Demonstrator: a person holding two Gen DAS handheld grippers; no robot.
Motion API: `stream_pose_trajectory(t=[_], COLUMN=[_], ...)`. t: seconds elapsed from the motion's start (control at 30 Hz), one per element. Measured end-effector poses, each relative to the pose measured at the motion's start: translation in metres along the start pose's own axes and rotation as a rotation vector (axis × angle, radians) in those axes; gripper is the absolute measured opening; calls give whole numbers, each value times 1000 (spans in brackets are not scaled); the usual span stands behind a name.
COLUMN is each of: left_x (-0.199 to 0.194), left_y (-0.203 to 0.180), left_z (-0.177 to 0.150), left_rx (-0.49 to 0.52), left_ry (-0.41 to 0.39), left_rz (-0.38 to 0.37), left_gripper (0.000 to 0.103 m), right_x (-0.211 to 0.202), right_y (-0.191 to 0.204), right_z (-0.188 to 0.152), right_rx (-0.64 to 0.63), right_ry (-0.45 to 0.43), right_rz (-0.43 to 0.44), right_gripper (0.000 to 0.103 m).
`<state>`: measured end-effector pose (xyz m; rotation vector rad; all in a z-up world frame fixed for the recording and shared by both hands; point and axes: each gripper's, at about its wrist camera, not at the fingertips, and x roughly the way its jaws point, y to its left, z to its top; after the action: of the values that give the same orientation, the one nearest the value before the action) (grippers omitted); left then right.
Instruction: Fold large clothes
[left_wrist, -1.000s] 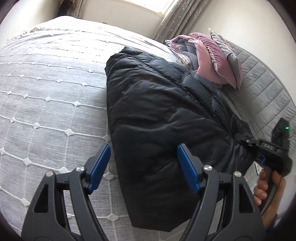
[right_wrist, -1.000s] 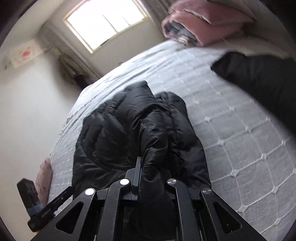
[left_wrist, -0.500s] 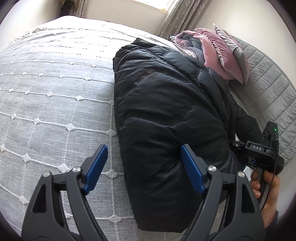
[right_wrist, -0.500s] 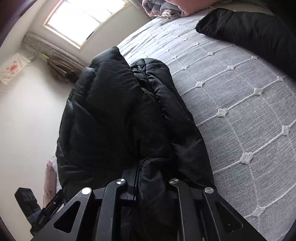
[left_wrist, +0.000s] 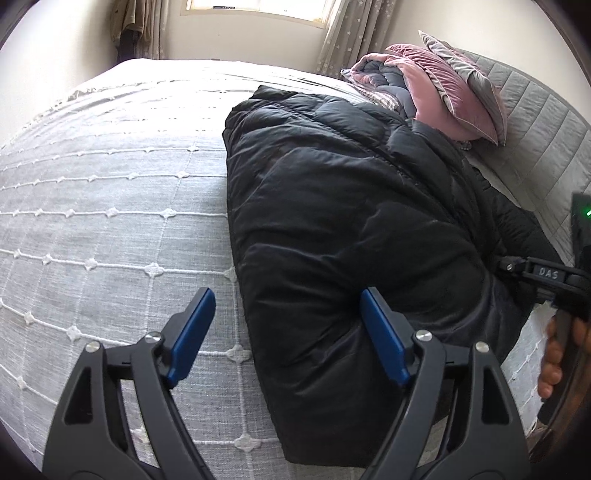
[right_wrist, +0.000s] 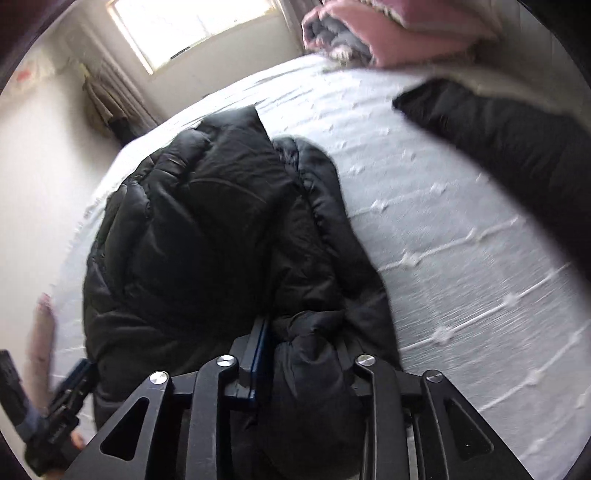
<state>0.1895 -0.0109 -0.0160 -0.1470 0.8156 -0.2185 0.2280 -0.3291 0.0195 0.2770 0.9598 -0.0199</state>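
Sunlit window (left_wrist: 255, 7), grey quilted bed (left_wrist: 110, 221)

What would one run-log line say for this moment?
left gripper: open, empty | right gripper: opening, jacket fold between | bed: jacket folded

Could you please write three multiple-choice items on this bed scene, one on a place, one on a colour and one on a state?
1. Where does the black puffer jacket lie?
A. on the grey bedspread
B. on the floor
C. on a chair

2. What colour are the left claw's pads?
A. red
B. blue
C. white

3. What is between the right claw's fingers?
A. nothing
B. a pillow
C. a bunch of the jacket

Answers:
1 A: the quilted spread shows around the jacket.
2 B: both pads are plainly blue.
3 C: black padded cloth fills the gap, though the jaws are opening.
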Motion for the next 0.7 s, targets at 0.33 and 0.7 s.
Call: stream_pose_trajectory(t=[0.33, 0.7], left_x=[-9, 36], left_y=[-10, -5], left_z=[26, 91], left_rx=[-14, -77], left_ry=[-38, -35], left_rz=[0, -37], left_gripper=[81, 80], right_x=[-70, 21], right_y=[30, 114], right_z=[14, 48], right_rx=[-51, -336], right_ry=[-299, -151], right_rz=[-5, 108], right_gripper=[29, 29])
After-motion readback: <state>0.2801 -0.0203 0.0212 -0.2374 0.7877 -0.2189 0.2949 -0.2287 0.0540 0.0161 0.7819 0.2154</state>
